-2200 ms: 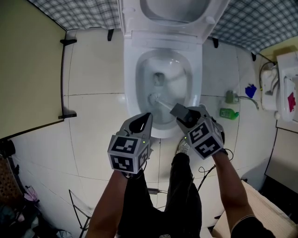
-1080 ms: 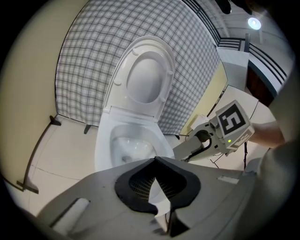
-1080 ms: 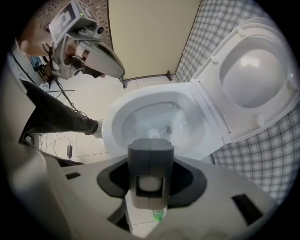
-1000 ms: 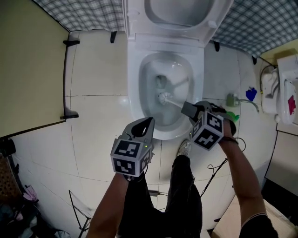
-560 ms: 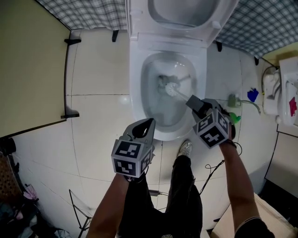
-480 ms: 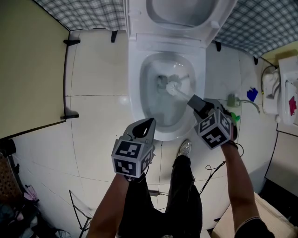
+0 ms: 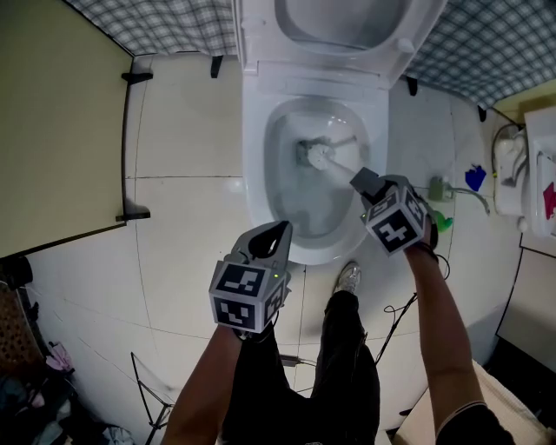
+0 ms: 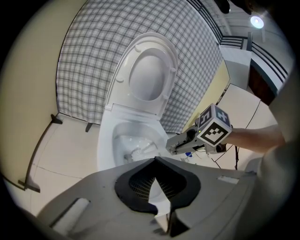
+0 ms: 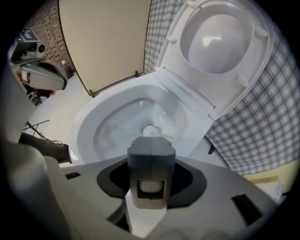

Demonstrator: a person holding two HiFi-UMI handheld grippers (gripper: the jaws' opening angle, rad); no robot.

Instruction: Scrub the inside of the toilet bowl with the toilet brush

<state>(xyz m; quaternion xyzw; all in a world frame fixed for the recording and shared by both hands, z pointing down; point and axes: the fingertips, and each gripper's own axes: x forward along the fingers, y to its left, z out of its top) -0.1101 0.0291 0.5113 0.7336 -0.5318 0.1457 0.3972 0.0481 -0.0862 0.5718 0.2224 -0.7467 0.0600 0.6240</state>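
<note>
Step in hand: scrub of bowl interior, looks mid-stroke. Toilet brush [image 7: 336,169] is clamped by its handle in the right hand-held gripper [image 7: 365,182]. In the right gripper view the jaws are seen closed round the white handle, apart only as far as the handle forces them. Brush head [image 7: 313,155] is down inside the toilet bowl [image 7: 254,187], near the drain opening toward the back of the basin. Handle is slanted up and out toward the right rim. Contact w/ the porcelain is likely but can't be confirmed from these views. Seat and lid [image 7: 343,22] are raised, so access isn't blocked.

Left hand-held gripper [image 7: 276,231] is held idle just off the bowl's front rim. Its jaws are together at the tips w/ nothing between them, and it's well apart from the brush.

Progress est.: partway. Only the drain zone is being worked, and the area already covered can't be told.

Next move, as judged: head to be swept round the side walls and up under the rim, w/ pressure kept on the bristles and the wrist rolled to follow the curve. Firm grip is needed, since the thin handle could twist in the jaws. Splash is a risk if the head is lifted out fast.
</note>
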